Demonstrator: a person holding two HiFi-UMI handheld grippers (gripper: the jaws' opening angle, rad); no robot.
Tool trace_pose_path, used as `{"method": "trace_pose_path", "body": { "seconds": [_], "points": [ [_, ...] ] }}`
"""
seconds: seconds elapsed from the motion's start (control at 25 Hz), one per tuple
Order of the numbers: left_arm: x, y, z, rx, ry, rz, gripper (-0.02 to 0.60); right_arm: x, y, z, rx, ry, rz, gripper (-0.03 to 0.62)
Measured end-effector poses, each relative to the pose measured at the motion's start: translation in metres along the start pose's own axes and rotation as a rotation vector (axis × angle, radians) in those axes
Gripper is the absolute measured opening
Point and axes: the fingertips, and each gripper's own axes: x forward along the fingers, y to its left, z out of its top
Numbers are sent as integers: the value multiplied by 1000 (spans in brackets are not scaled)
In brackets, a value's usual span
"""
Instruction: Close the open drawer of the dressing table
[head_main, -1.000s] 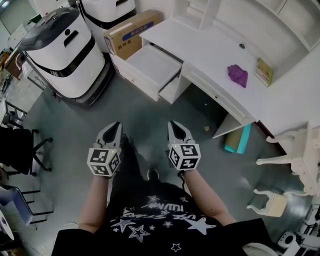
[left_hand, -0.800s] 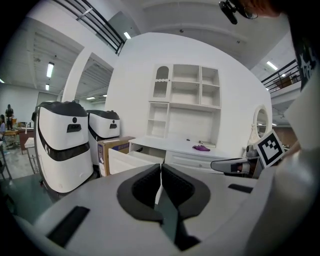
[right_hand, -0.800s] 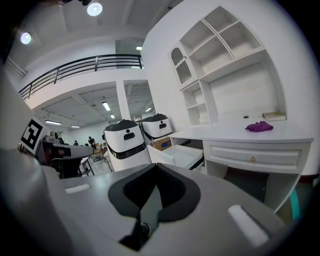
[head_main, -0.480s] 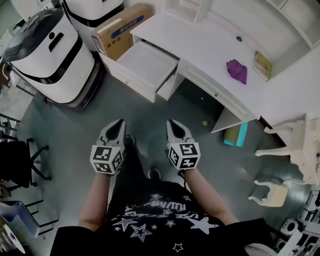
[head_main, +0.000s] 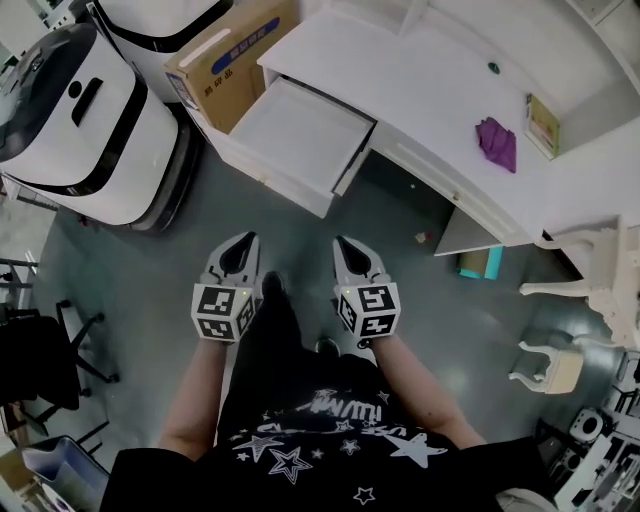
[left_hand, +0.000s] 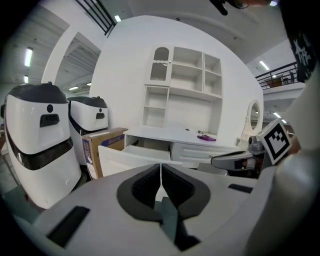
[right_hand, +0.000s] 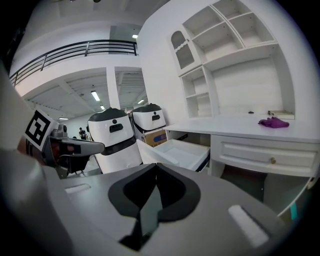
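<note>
Drawer (head_main: 300, 132) open; left gripper (head_main: 244, 243), right gripper (head_main: 344, 245) jaws clenched (both empty).

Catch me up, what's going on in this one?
A person stands on the floor in front of a white dressing table with a gripper in each hand. The table's drawer is pulled out and looks empty. The left gripper and right gripper are both shut, hold nothing, and are well short of the drawer, pointing toward it. The closing push has not begun. A purple cloth lies on the tabletop.
</note>
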Motion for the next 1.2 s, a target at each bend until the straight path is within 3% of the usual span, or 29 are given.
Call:
{"method": "trace_pose_path", "body": {
  "seconds": [0.32, 0.6, 0.72, 0.84, 1.2],
  "points": [
    [72, 57, -30, -1, 133, -108, 15, 75, 7, -2, 46, 61, -83, 5],
    [123, 87, -58, 26, 192, -167, 17, 117, 13, -19, 103, 100, -148, 5],
    [142, 96, -67, 31, 185, -174, 20, 131, 14, -29, 123, 113, -170, 4],
    [157, 101, -77, 39, 182, -179, 143, 139, 16, -41, 147, 129, -184, 5],
    [200, 113, -102, 127, 169, -130, 160, 160, 11, -69, 159, 181, -189, 4]
  ]
}}
